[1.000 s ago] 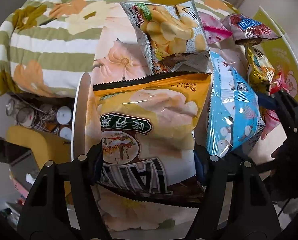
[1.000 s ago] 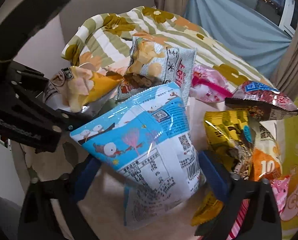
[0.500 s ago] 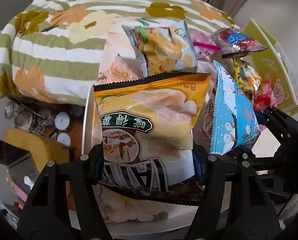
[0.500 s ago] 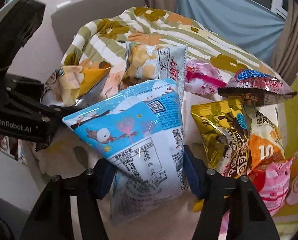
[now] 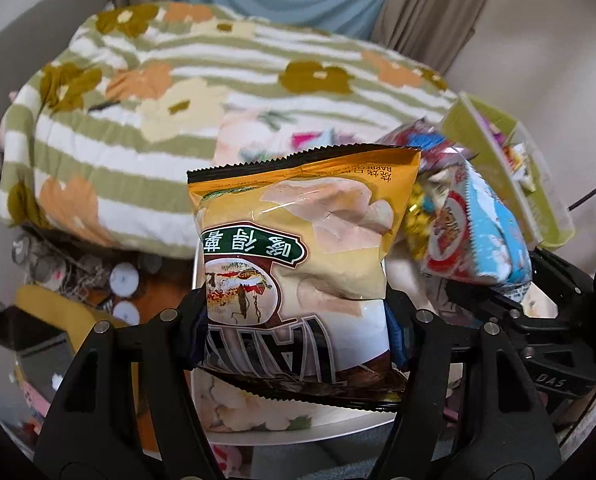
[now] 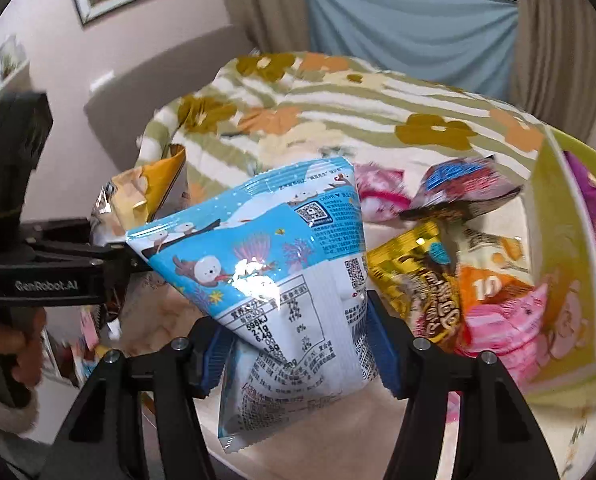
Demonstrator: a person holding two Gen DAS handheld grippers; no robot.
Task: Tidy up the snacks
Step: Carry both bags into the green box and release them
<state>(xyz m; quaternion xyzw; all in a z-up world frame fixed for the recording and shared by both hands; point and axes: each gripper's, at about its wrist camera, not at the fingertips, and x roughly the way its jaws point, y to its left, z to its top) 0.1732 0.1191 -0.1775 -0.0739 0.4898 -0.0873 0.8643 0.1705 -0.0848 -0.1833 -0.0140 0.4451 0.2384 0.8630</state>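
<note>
My left gripper [image 5: 294, 332] is shut on an orange-yellow chip bag [image 5: 298, 248] and holds it upright above the near edge of the round white table [image 5: 298, 428]. My right gripper [image 6: 298, 344] is shut on a light blue snack bag [image 6: 266, 264] with white seals, lifted above the table. The blue bag also shows at the right in the left wrist view [image 5: 481, 232]. The chip bag's corner shows in the right wrist view [image 6: 154, 188], beside the left gripper's body [image 6: 50, 276].
A lime-green box [image 6: 557, 264] stands at the right. Loose snack packs lie by it: a gold bag [image 6: 421, 280], a pink pack [image 6: 505, 324], a dark pack with a blue top [image 6: 465, 188]. A striped flowered blanket [image 5: 170, 120] covers the sofa behind. Clutter [image 5: 98, 280] lies below left.
Both grippers have lifted their bags higher and tilted up, so more of the room shows. The right gripper closed from open onto the blue bag.
</note>
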